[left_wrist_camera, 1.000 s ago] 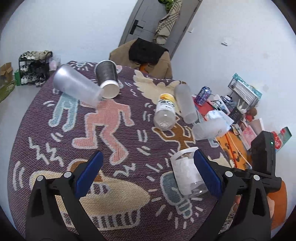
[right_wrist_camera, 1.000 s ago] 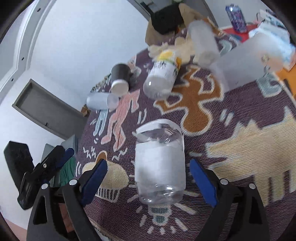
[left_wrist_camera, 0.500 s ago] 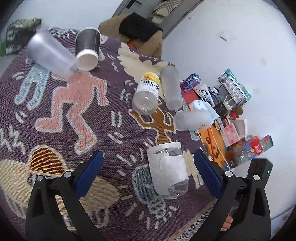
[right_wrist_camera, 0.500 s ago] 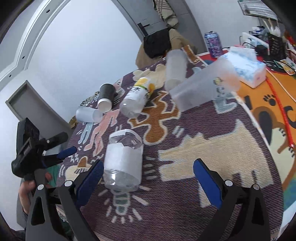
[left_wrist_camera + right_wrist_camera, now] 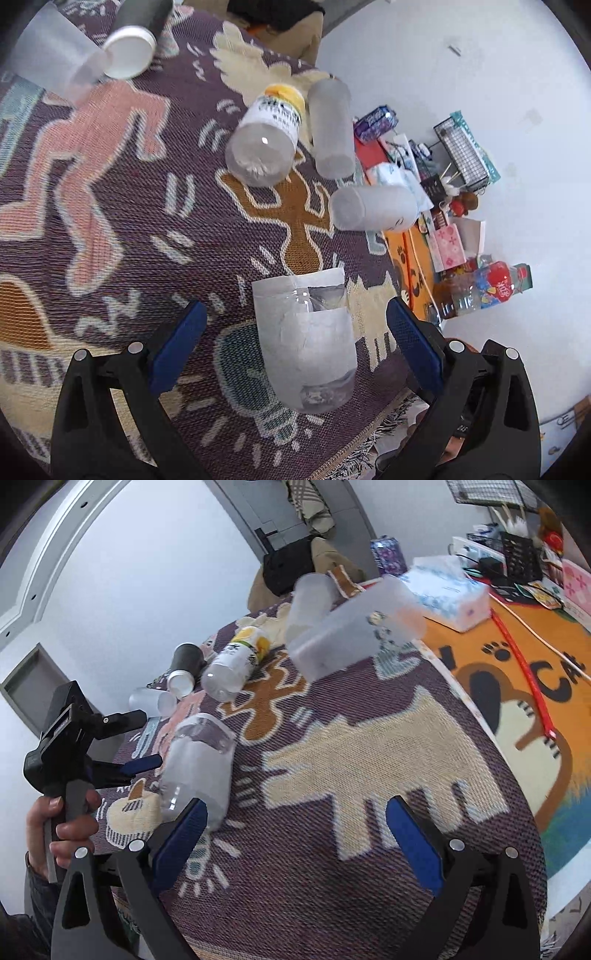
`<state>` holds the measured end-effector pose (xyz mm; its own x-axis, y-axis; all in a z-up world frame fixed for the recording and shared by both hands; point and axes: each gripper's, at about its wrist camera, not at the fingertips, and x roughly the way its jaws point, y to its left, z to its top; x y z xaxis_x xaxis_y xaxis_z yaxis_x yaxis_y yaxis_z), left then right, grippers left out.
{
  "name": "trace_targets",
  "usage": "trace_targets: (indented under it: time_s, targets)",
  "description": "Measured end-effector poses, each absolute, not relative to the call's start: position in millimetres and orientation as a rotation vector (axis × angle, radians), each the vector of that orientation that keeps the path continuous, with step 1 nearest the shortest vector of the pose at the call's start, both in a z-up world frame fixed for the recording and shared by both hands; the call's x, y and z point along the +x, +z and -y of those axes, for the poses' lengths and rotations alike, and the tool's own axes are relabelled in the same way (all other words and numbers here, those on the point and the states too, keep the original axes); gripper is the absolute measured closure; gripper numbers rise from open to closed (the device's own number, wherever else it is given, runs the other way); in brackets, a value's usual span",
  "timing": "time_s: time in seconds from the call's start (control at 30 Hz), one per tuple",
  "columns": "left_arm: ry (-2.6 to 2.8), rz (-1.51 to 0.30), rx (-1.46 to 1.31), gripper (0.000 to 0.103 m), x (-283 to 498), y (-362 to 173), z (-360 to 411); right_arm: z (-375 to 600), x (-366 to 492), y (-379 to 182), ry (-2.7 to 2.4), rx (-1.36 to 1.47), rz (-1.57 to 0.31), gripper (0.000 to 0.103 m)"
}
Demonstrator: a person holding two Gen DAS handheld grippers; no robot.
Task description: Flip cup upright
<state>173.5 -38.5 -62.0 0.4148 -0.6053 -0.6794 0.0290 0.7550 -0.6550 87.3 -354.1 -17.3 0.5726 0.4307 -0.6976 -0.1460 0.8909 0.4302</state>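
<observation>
A clear plastic cup with a white paper wrap lies on its side on the patterned purple cloth. My left gripper is open and the cup lies between its blue pads without touching them. The cup also shows in the right wrist view, at the left. My right gripper is open and empty over the cloth, to the right of the cup. The left gripper is seen there held by a hand.
Several other vessels lie on the cloth: a yellow-capped bottle, two frosted cups, a frosted cup and a dark paper cup at the far left. An orange mat with a tissue box lies to the right.
My left gripper has come closer to the wrapped cup, which now lies between its pads. My right gripper has swung right, away from the cup.
</observation>
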Motion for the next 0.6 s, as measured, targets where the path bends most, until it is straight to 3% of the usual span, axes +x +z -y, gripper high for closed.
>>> trace_targets:
  time_s: [0.23,0.5,0.57,0.6]
  targets:
    - [-0.436,-1.141,-0.570,0.013,190,-75,64,369,81,-24,0.311,0.368,-0.906,0.008]
    - [-0.417,-1.189,-0.540,0.014,202,-85,80,374,77,-27,0.296,0.368,-0.906,0.008]
    - [-0.409,-1.199,-0.528,0.018,204,-89,83,375,76,-28,0.295,0.370,-0.906,0.008]
    - [-0.412,-1.205,-0.529,0.027,205,-91,84,375,76,-28,0.294,0.372,-0.906,0.008]
